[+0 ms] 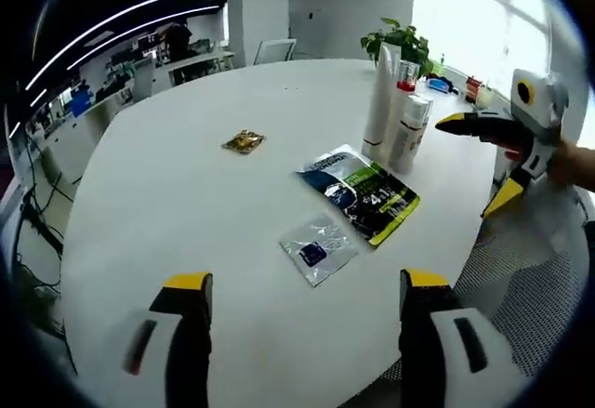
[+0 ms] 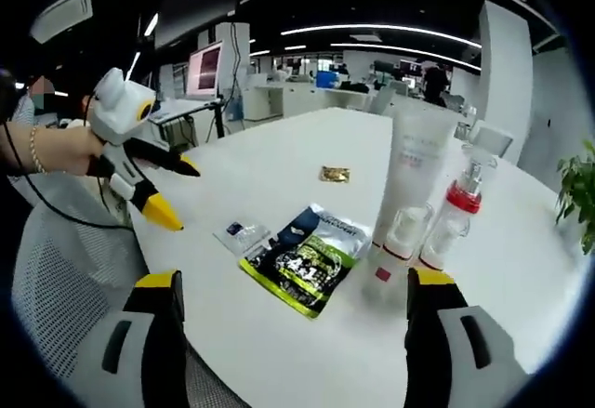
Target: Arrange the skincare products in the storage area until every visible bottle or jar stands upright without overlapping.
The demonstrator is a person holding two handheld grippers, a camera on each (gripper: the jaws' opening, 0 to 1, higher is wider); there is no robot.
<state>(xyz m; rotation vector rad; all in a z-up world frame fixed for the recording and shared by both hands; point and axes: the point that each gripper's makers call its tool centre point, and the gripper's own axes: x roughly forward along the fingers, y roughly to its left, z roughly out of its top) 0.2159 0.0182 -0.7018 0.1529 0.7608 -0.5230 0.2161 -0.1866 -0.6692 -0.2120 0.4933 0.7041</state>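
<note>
On a round white table (image 1: 186, 204) in an open office, three skincare products are standing upright in a tight cluster: a tall white tube (image 2: 411, 171), a clear pump bottle with a red collar (image 2: 451, 213) just beside it, and a shorter clear-capped white bottle (image 2: 402, 236) in front, possibly touching the tube. A dark green-and-yellow foil pouch (image 2: 305, 259) is lying flat near them, with a small clear sachet (image 2: 242, 234) beside it and a small gold packet (image 2: 335, 175) farther off. The left tool (image 1: 302, 310) is hovering with jaws wide and empty over the table's edge; the right tool (image 2: 293, 320) is likewise gaping wide, holding nothing, facing the bottles.
</note>
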